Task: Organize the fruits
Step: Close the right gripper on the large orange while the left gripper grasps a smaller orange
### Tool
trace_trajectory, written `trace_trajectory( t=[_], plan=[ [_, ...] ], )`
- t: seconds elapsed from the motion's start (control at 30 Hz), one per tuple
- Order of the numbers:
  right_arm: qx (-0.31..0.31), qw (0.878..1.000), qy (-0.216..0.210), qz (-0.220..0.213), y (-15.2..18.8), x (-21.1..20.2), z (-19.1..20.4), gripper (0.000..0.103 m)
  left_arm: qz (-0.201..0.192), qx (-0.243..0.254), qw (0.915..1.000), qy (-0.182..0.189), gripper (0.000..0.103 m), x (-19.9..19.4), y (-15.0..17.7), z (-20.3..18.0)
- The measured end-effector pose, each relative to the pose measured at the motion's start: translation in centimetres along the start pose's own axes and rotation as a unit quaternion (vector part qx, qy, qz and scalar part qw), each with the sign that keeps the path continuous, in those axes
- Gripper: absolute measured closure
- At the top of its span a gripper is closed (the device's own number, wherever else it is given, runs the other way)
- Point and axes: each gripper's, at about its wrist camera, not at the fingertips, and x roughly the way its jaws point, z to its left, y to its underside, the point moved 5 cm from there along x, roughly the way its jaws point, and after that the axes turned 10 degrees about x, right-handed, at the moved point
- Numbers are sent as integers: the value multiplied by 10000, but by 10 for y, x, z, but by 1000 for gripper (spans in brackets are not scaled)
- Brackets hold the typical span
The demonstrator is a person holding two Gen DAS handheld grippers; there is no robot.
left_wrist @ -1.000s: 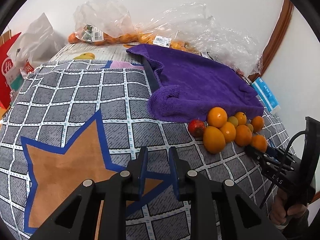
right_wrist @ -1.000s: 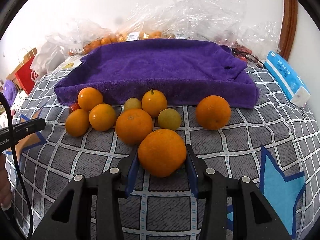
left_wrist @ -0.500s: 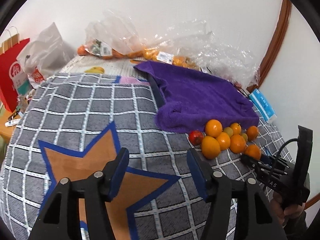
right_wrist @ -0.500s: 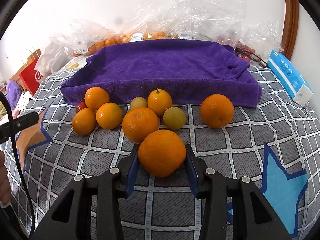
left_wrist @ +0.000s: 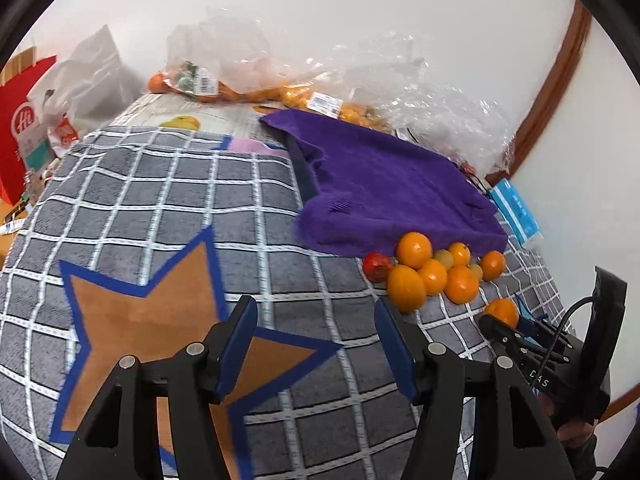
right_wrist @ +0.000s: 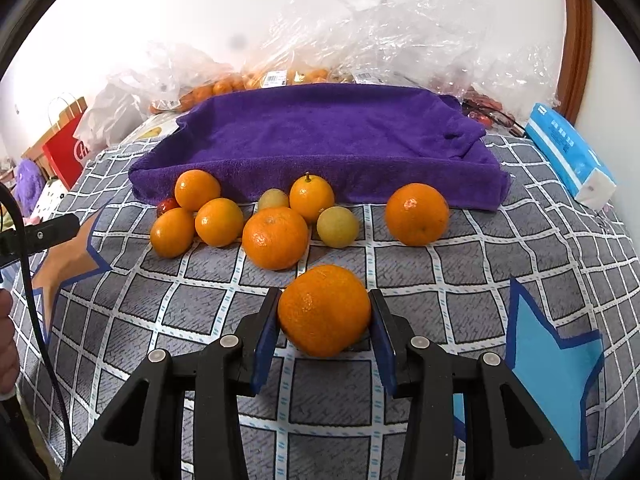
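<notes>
Since a second ago the left gripper (left_wrist: 316, 344) went from nearly shut to jaws standing well apart, nothing between them, hanging over the brown star patch (left_wrist: 140, 320) on the grey checked cover (left_wrist: 168, 200). The right gripper (right_wrist: 324, 332) hasn't changed: both blue pads press the sides of a large orange (right_wrist: 324, 310), clamped, apparently just above or on the cover, hard to tell which.

Just beyond the held orange is the fruit cluster (right_wrist: 256, 216): several oranges, two yellow-green fruits (right_wrist: 338, 226), a small red fruit (right_wrist: 167, 206) at the left edge, mostly touching each other. One more orange (right_wrist: 417, 214) sits apart on the right. All lie along the front edge of the purple towel (right_wrist: 320, 140).

Behind the towel are clear plastic bags (right_wrist: 380, 40) with more orange fruit. A blue tissue pack (right_wrist: 568, 156) is at right by the wall, a red paper bag (left_wrist: 16, 132) far left. In the left wrist view, the right gripper shows at lower right with a hand (left_wrist: 576, 432) on its grip.
</notes>
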Motion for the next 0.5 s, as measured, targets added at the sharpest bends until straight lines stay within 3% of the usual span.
trace_trajectory(
  t=[0.5],
  plan=[
    [77,9998,94,-155,-2,-21,-31,61,326,273,9982,411,50,46,-8,-70]
  ],
)
